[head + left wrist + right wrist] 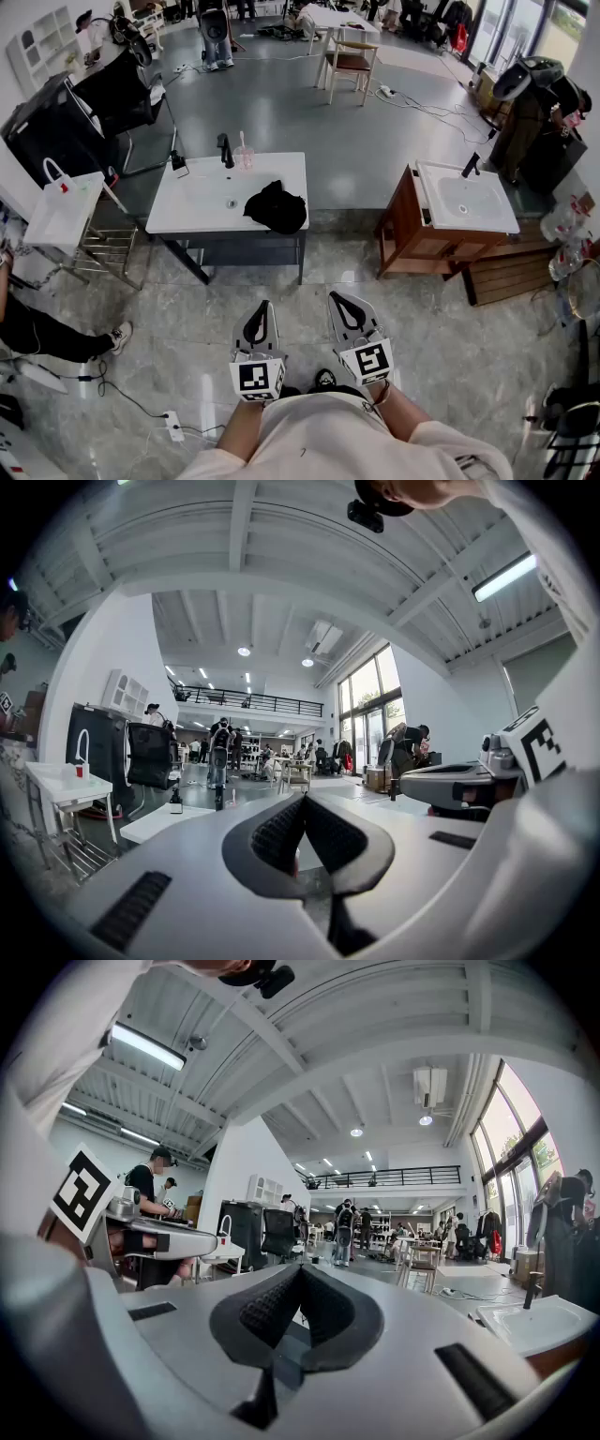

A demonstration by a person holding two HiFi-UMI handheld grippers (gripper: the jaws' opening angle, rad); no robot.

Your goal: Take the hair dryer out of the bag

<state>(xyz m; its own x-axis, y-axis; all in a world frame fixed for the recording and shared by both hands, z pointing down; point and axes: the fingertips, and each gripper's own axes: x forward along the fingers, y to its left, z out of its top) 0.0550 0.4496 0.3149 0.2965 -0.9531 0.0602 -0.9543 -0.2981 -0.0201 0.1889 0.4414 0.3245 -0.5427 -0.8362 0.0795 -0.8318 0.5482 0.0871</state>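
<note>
**While Standing Well Back From the Washstand, Holds Both Grippers Shut and Empty**

Low in the head view, side by side and pointing level: left gripper (262, 306) and right gripper (338, 296), ridged black pads of each pressed together on nothing. Well ahead, beyond pale marbled floor tiles (187, 319): black bag (276, 207), a soft, crumpled heap of dark fabric slumped on the right end of a white washstand (192, 217), just right of the basin drain. Hair dryer itself hidden from every view. At the washstand's back edge, a black tap (225, 150) and a pink cup (245, 157). Off to the right, a second basin (464, 202) on a wooden cabinet (401, 234). Beyond, smooth grey floor (281, 103), a wooden chair (353, 61) and tall windows (511, 28).
</note>
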